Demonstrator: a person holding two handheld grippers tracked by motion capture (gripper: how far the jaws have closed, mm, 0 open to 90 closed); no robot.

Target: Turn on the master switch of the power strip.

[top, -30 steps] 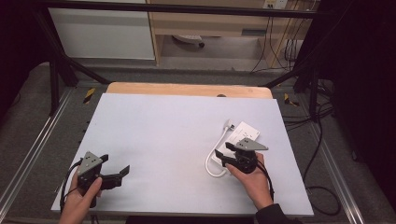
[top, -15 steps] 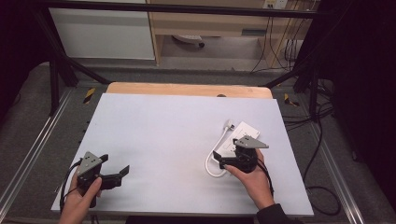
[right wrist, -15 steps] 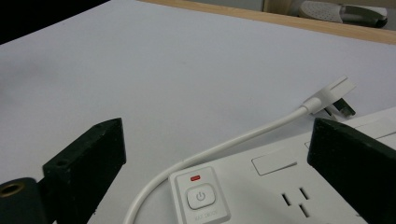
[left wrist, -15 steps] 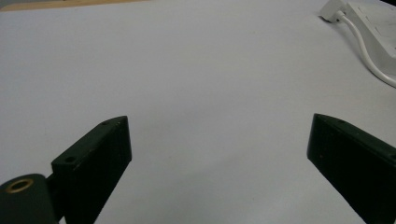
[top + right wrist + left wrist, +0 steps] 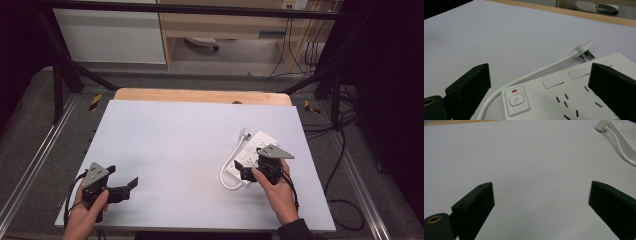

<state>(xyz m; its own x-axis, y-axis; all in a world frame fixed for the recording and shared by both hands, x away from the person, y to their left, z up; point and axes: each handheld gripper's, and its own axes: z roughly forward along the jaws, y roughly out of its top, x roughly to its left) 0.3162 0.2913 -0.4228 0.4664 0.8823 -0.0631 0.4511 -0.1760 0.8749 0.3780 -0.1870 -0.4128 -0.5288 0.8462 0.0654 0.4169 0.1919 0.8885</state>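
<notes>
The white power strip (image 5: 579, 97), lying at the right of the surface (image 5: 175, 145) with its cord (image 5: 529, 75) looped beside it, is being straddled by the released right gripper (image 5: 537, 85), likely best lowered squarely, while the left gripper (image 5: 122, 189) is being held spread and empty.

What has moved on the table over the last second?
Very little. The right gripper edged slightly toward the person over the near end of the white power strip, fingers open and holding nothing. The left gripper, the strip and its cable stayed put.
</notes>
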